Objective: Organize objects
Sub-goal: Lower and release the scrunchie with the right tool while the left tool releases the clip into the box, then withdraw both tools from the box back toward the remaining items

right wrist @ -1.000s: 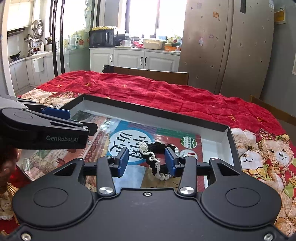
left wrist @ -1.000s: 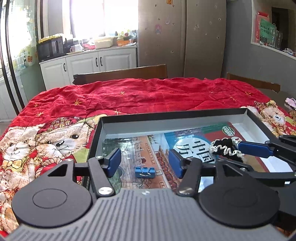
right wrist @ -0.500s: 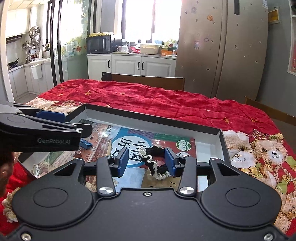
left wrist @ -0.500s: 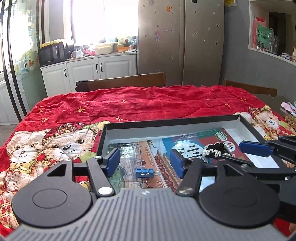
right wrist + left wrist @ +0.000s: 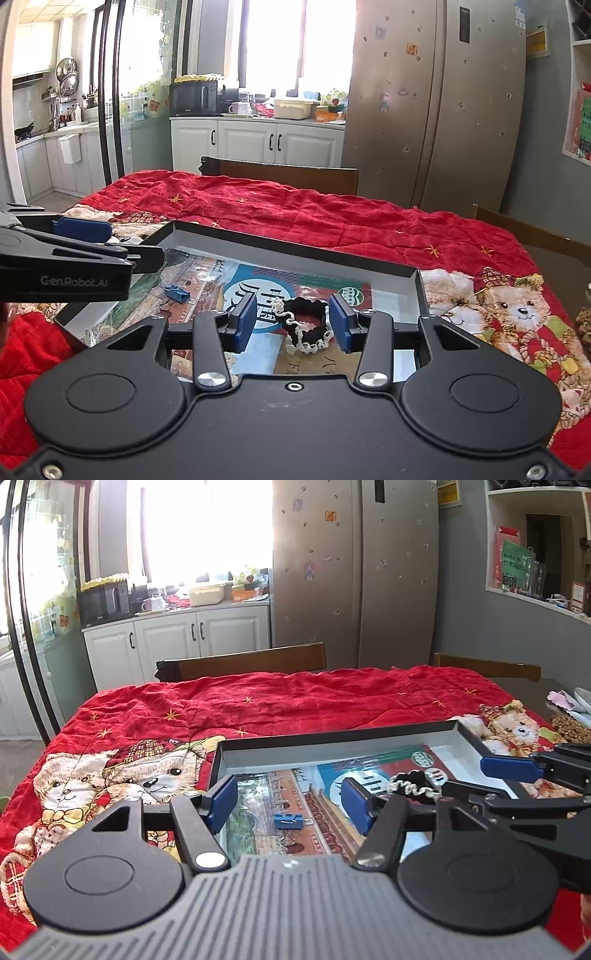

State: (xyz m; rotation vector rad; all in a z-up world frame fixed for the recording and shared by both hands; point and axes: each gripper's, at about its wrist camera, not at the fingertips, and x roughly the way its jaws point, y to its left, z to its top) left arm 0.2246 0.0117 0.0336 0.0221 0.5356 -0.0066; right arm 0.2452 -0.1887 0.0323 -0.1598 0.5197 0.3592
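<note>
A shallow black box (image 5: 332, 738) (image 5: 295, 254) with a printed picture on its floor sits on the red bear blanket. A blue binder clip (image 5: 288, 821) (image 5: 177, 294) lies on the box floor. A black scrunchie with white trim (image 5: 304, 326) (image 5: 413, 788) lies on the floor to the clip's right. My left gripper (image 5: 288, 806) is open and empty, held above and just behind the clip. My right gripper (image 5: 293, 323) is open, its pads either side of the scrunchie without gripping it.
The red blanket (image 5: 295, 701) covers the table. Wooden chair backs (image 5: 240, 662) stand at the far edge. Small items (image 5: 569, 727) lie at the table's right side. Kitchen cabinets and a fridge stand behind.
Both grippers have lifted and drawn back from the box, so the clip and scrunchie look farther below. The right gripper's jaws have widened around the scrunchie.
</note>
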